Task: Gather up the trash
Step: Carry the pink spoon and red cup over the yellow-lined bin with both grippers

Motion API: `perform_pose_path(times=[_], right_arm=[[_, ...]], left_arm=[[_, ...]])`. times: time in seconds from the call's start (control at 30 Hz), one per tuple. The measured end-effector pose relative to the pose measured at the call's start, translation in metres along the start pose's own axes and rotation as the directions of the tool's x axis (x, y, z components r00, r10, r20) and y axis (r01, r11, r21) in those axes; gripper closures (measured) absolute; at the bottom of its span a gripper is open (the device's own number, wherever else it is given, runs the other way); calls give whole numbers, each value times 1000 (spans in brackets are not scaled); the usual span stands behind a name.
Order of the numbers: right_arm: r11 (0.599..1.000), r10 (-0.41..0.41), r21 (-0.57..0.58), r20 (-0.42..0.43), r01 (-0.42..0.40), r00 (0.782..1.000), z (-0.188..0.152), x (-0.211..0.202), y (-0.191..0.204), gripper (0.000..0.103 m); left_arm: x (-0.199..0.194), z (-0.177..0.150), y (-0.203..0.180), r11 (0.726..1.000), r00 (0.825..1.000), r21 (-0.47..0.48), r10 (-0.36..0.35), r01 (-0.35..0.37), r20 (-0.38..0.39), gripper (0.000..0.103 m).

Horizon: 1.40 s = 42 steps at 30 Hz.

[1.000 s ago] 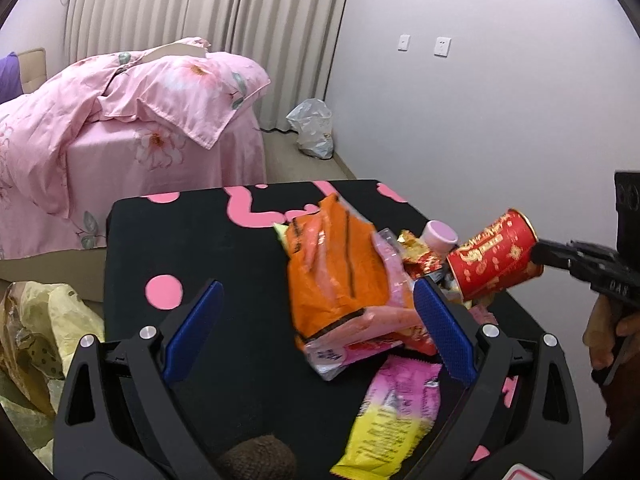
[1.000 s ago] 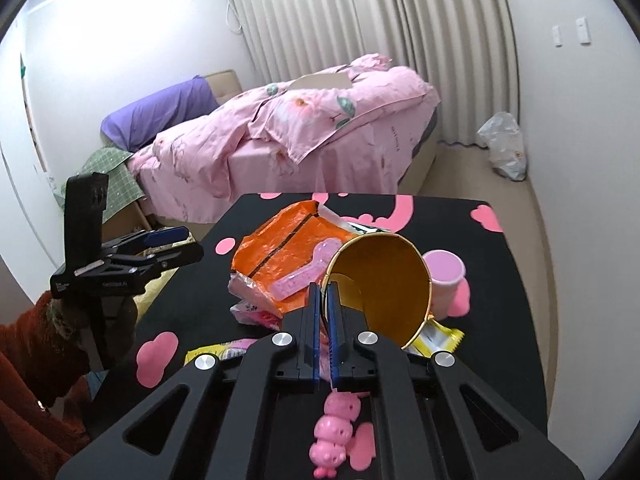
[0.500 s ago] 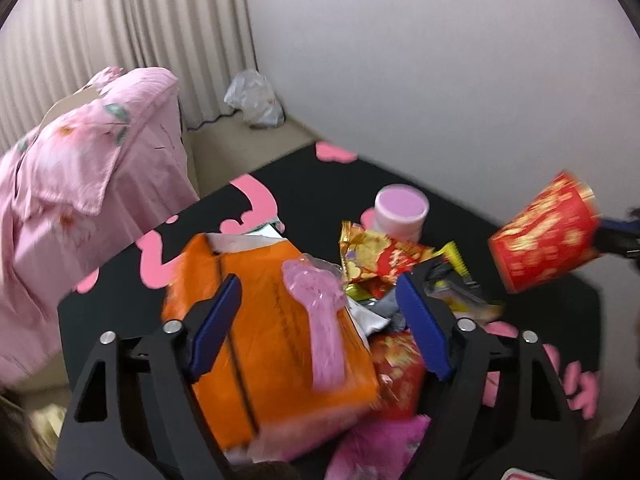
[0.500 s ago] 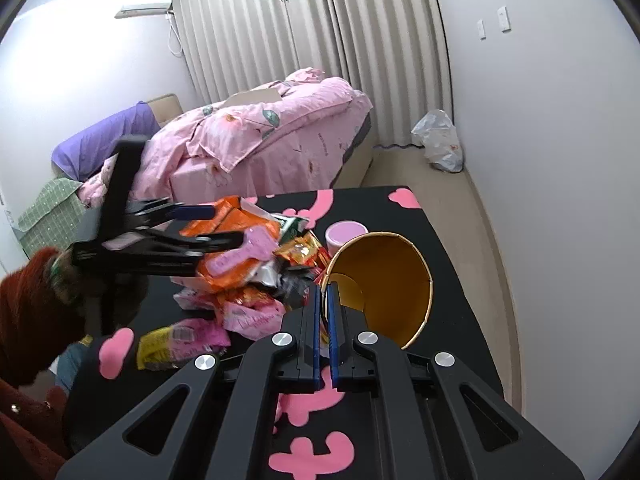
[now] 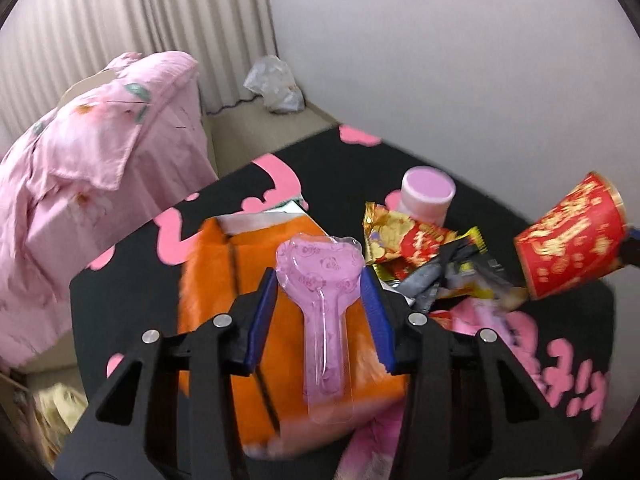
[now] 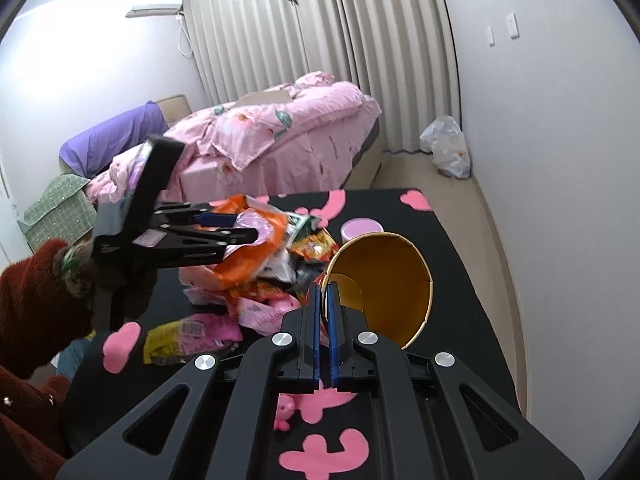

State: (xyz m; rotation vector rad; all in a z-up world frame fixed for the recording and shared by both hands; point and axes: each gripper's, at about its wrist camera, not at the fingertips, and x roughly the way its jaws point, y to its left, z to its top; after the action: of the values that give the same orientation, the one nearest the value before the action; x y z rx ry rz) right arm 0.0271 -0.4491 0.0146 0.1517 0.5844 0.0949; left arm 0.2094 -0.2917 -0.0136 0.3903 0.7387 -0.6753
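No readable text; only blurred gold characters on the red paper cup (image 5: 570,240).

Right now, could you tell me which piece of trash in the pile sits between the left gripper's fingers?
The clear pink heart-shaped plastic pack, lying on the orange bag; the left gripper has just been closing around it.

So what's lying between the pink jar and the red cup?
Crumpled snack wrappers, red-gold and black-yellow, fill the space between the pink jar and the red cup, seen in the left wrist view.
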Motion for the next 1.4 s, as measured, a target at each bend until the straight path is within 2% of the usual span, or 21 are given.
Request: perform_pose_path(times=[0.13, 0.3, 0.47, 0.6, 0.73, 0.87, 0.97, 1.07, 1.13, 1.2, 1.3, 1.4], right_arm=[[999, 17, -37, 25, -16, 1000, 11, -8, 17, 97], [994, 48, -99, 40, -44, 998, 23, -11, 47, 97], [982, 91, -166, 33, -85, 995, 33, -8, 86, 97], [963, 140, -236, 19, -132, 990, 43, 2, 127, 97], [938, 185, -298, -3, -178, 983, 50, 16, 166, 97], [909, 234, -348, -31, -230, 972, 54, 34, 205, 97], [889, 265, -372, -56, -267, 963, 54, 45, 230, 97], [870, 287, -395, -81, -295, 955, 54, 57, 249, 97], [858, 298, -407, -99, -312, 949, 54, 67, 261, 97], [848, 310, -414, -119, -330, 943, 54, 76, 271, 97], [836, 328, -413, -152, -362, 932, 54, 91, 283, 97], [813, 374, -400, -200, -424, 906, 55, 112, 302, 97]], left_arm=[[-51, -11, 10, 996, 995, -78, -23, 31, 93, 62], [-96, -29, 24, 991, 987, -131, -15, 36, 157, 62], [-135, -55, 53, 979, 976, -202, 47, -4, 211, 62], [-160, -84, 92, 952, 965, -297, 140, -70, 221, 62], [-177, -124, 141, 898, 953, -418, 236, -138, 192, 62], [-188, -164, 185, 838, 941, -514, 299, -181, 156, 62], [-193, -190, 213, 794, 934, -578, 327, -189, 144, 62], [-190, -216, 239, 753, 932, -638, 330, -162, 153, 62], [-177, -230, 254, 738, 942, -660, 305, -140, 141, 62], [-154, -245, 266, 718, 953, -673, 297, -179, 63, 62], [-136, -265, 274, 693, 956, -678, 290, -247, -52, 62], [-138, -282, 272, 688, 951, -671, 298, -277, -87, 62]])
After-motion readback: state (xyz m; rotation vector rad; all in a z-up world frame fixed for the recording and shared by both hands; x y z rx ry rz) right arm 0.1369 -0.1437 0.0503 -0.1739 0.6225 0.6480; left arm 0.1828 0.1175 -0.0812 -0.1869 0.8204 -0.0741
